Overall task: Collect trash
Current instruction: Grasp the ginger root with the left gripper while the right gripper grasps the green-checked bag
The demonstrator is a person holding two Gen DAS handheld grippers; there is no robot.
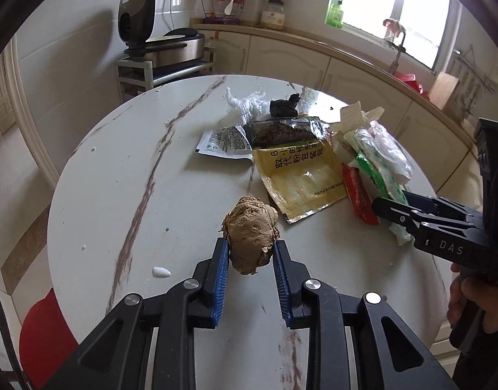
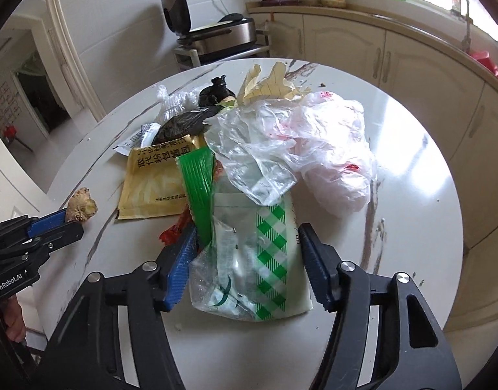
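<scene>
On the round marble-patterned table, a heap of trash is lying toward the far right side, while a knobbly brown lump that looks like ginger is sitting apart from it, nearer the near edge. The left gripper is clamping this lump, its blue pads pressing on both flanks; whether the lump is resting on the tabletop or lifted off it is not clear. The right wrist view is showing the same grip from the side, the lump poking out past the fingertips.

The right gripper is straddling a green-checked clear plastic bag at the near end of the heap. Its left pad is touching the bag's crinkled edge, while the right pad seems to be standing just clear of the bag, so the jaws are apart around it and not yet gripping. A red wrapper is peeking out beside the left pad.

Farther across the table, a yellow sachet is lying flat, with a dark foil packet overlapping its far edge. Crumpled thin plastic bags are piling on the checked bag's far end. A knotted black bag and a wad of white netting are sitting near the far edge. A small white smear is marking the table's near left part.
</scene>
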